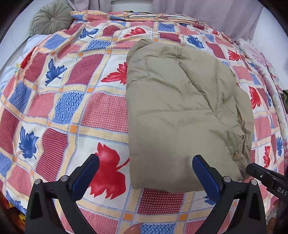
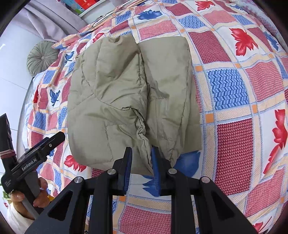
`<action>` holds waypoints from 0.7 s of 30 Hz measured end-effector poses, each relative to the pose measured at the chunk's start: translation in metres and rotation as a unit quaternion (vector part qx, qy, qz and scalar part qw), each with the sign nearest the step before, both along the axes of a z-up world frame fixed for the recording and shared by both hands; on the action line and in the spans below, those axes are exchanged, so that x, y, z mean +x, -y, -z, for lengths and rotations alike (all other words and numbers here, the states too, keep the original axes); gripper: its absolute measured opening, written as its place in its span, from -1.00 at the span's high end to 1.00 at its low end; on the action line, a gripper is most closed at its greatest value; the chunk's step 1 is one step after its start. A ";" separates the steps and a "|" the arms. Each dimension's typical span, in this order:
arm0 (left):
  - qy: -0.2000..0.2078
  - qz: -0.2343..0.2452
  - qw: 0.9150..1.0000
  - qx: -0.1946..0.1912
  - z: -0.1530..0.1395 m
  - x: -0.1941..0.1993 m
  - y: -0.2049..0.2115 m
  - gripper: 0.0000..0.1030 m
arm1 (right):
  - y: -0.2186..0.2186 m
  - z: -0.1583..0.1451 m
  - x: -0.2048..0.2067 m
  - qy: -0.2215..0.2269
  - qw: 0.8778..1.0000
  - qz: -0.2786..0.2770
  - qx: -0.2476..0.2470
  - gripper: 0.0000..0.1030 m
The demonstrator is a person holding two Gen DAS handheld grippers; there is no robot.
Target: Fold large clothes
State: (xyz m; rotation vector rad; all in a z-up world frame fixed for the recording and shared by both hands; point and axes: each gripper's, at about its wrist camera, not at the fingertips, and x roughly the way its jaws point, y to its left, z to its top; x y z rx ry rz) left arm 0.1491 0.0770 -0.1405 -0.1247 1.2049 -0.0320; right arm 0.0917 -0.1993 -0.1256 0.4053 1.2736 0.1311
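A khaki padded jacket (image 1: 180, 108) lies folded into a thick bundle on the patterned bedspread (image 1: 63, 108). My left gripper (image 1: 145, 158) hovers wide open over the jacket's near left corner, its blue pads apart from the cloth. In the right wrist view the jacket (image 2: 117, 90) has a bunched seam running down into my right gripper (image 2: 141, 150). Its blue pads are shut on that gathered near edge, and the cloth is drawn up towards them. The right gripper's black tip (image 1: 261, 172) shows at the left view's right edge. The left gripper (image 2: 45, 144) is at the lower left, held by a hand (image 2: 39, 194).
The bedspread (image 2: 234, 90) with red and blue leaf squares covers the whole bed. A round green pleated cushion (image 1: 51, 17) sits at the far left corner by the white wall. Pale curtains (image 1: 207, 10) hang behind the bed. Crumpled pinkish bedding (image 1: 266, 72) lies along the right side.
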 end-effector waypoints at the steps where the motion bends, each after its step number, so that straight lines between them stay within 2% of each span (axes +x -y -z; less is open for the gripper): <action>1: -0.001 -0.006 1.000 -0.001 -0.001 -0.003 -0.002 -1.00 | -0.001 -0.002 -0.001 0.000 1.000 -0.001 -0.006 0.51; 3: 0.000 -0.011 1.000 0.005 -0.004 -0.008 -0.003 -1.00 | -0.004 -0.005 -0.004 -0.002 1.000 -0.002 -0.016 0.28; 5: -0.004 -0.011 1.000 0.004 -0.007 -0.014 -0.004 -1.00 | -0.006 -0.010 -0.008 -0.002 1.000 0.000 -0.021 0.16; 11: -0.014 -0.005 1.000 0.020 -0.027 -0.037 -0.004 -1.00 | -0.009 -0.026 -0.022 -0.010 1.000 -0.001 -0.026 0.15; 13: -0.011 -0.001 1.000 0.024 -0.037 -0.047 -0.004 -1.00 | -0.010 -0.034 -0.028 -0.010 1.000 -0.001 -0.030 0.04; 16: 0.000 0.008 0.999 0.034 -0.057 -0.062 -0.001 -1.00 | -0.014 -0.050 -0.040 -0.002 0.999 -0.002 -0.042 -0.13; 20: 0.012 0.018 0.999 0.038 -0.083 -0.080 0.001 -1.00 | -0.020 -0.078 -0.056 0.015 0.998 -0.003 -0.066 -0.54; 21: 0.014 0.019 0.999 0.035 -0.090 -0.085 0.001 -1.00 | -0.021 -0.084 -0.059 0.019 0.997 -0.003 -0.069 -0.56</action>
